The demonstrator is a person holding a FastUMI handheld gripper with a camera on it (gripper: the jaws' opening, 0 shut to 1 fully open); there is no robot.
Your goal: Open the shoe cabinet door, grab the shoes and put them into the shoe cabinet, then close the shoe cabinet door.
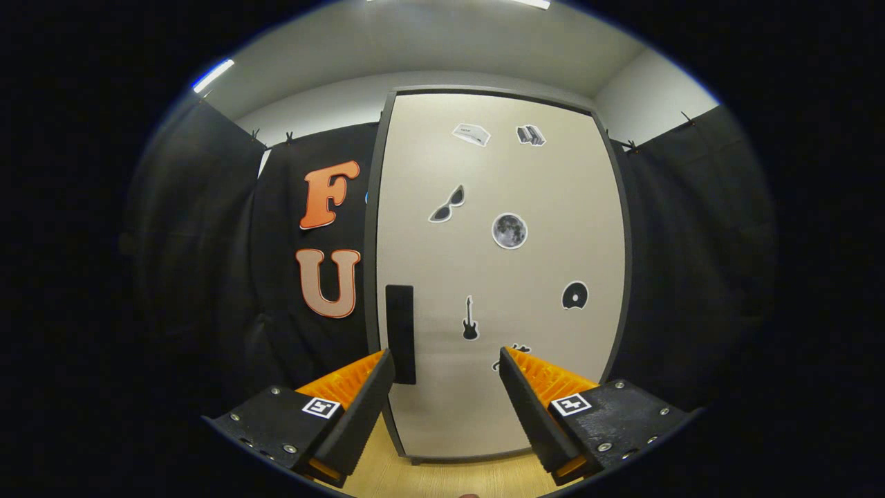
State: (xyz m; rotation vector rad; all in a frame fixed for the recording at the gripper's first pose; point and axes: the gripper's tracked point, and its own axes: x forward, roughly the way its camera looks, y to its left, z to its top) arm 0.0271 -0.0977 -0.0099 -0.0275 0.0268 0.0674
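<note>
One flat matte door [498, 277], tool [446, 363] open

Light comes from ceiling strip lamps [213, 75] overhead, which blow out to plain white, and it falls evenly on the pale shoe cabinet door [498, 277] ahead of my gripper [446, 370], whose fingers stand apart with nothing between them. The door is bright and sharp enough that its stickers read cleanly, while the black cloth [200, 277] to either side swallows the light and sinks into near-featureless dark. My fisheye lens bows the door's straight sides outward, and the picture grows softer and dimmer toward the rim, with faint blue fringing there.
</note>
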